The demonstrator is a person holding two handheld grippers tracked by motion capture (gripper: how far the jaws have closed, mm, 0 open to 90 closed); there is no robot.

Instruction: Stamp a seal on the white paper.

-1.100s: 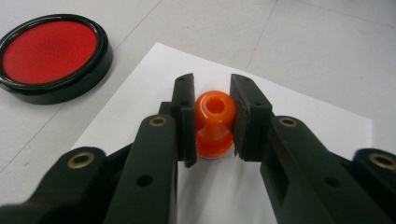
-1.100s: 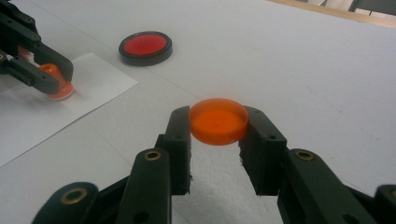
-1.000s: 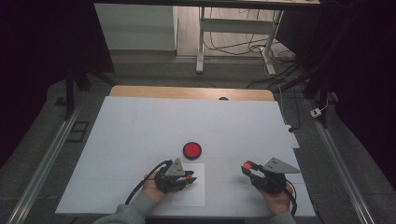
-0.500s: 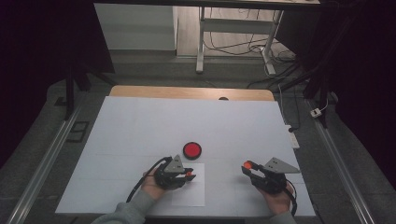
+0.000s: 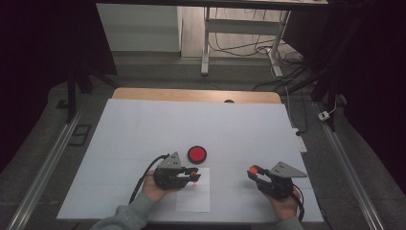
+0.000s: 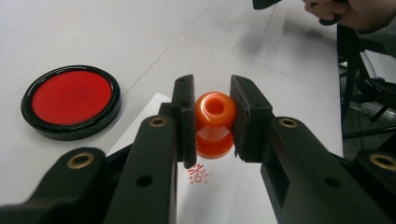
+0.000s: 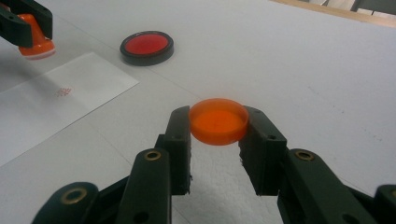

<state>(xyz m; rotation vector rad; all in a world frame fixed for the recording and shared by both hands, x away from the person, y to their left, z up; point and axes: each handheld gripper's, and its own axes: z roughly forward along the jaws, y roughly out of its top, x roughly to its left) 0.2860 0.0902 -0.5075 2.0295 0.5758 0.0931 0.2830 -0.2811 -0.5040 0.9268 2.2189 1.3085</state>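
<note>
My left gripper (image 6: 212,116) is shut on an orange stamp (image 6: 214,122), held upright just above a white sheet of paper (image 6: 224,191). A red stamp mark (image 6: 198,173) shows on the paper right under it. In the high view the left gripper (image 5: 193,175) hovers over the paper's (image 5: 194,199) far end, just in front of the round red ink pad (image 5: 197,154). My right gripper (image 7: 218,135) is shut on a flat orange cap (image 7: 218,120), held level above the table. The right gripper (image 5: 253,171) sits right of the paper.
The ink pad (image 7: 146,47) lies open in its black case beyond the paper (image 7: 56,102). The white table top (image 5: 201,124) stretches far behind it to a wooden edge (image 5: 191,95). Cables trail from both grippers toward the person's hands.
The left gripper with the stamp has shifted slightly away from the person over the paper. The right gripper has stayed in place with the cap.
</note>
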